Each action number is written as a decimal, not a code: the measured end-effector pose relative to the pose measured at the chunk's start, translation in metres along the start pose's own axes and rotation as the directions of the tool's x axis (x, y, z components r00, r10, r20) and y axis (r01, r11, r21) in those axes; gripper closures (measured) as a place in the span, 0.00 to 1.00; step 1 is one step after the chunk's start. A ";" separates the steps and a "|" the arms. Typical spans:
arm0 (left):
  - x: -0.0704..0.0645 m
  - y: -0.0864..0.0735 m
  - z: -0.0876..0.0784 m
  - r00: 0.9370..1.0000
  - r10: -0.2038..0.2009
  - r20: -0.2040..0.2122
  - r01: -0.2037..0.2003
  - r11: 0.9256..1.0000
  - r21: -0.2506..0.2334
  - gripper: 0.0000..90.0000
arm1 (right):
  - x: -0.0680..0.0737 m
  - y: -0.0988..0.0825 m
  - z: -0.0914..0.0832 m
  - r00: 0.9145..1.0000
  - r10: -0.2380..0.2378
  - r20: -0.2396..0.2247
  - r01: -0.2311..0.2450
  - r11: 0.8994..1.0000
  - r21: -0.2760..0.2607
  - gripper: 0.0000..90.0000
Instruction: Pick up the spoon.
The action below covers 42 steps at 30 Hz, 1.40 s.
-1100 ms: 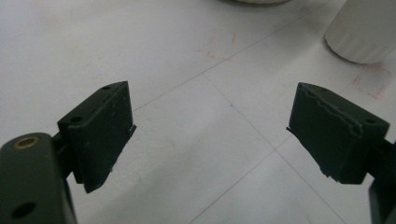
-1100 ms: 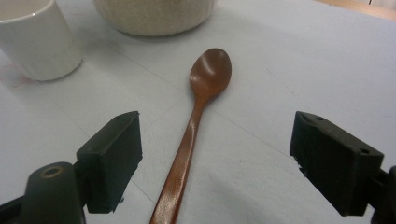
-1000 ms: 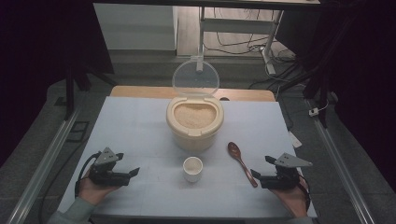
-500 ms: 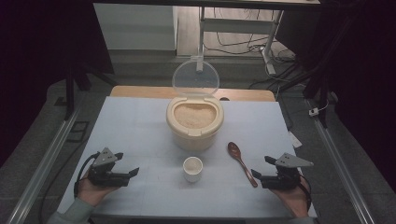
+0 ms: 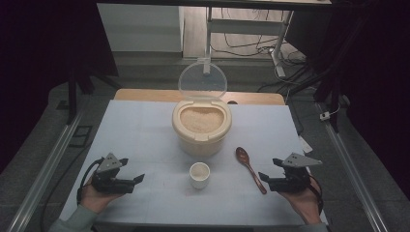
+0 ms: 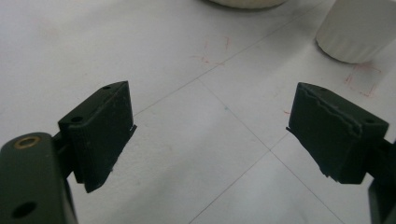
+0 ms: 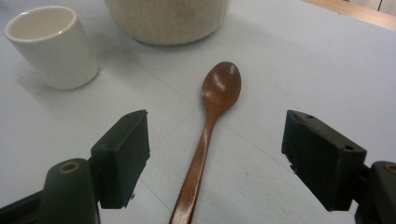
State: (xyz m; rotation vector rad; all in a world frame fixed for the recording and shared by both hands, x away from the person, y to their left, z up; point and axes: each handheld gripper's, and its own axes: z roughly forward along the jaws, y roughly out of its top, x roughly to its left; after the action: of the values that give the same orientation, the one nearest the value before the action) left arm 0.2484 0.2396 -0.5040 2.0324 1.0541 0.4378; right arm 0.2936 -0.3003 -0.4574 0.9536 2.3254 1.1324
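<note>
The wooden spoon (image 7: 212, 123) lies untouched between the right gripper's (image 7: 215, 158) wide-open, empty jaws — likely the pickup step — while the left gripper (image 6: 210, 135) waits equally open and empty.

table (image 5: 145, 125) w/ white cover | on it: rice tub (image 5: 201, 126), cup (image 5: 199, 174), wooden spoon (image 5: 250, 168)

One rice container (image 5: 201, 126), one cup (image 5: 199, 174), one wooden spoon (image 5: 250, 168), two grippers (image 5: 126, 178)
</note>
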 end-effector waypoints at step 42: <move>-0.003 -0.002 0.006 1.000 0.011 0.021 -0.012 0.999 0.045 0.15 | 0.005 0.025 0.072 0.997 0.077 0.013 -0.071 0.830 0.554 0.49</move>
State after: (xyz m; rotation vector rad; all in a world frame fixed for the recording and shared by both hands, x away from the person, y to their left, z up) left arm 0.2491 0.2351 -0.5096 2.0788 1.0492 0.4018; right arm 0.3434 -0.2470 -0.4809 1.2381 2.7047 0.4685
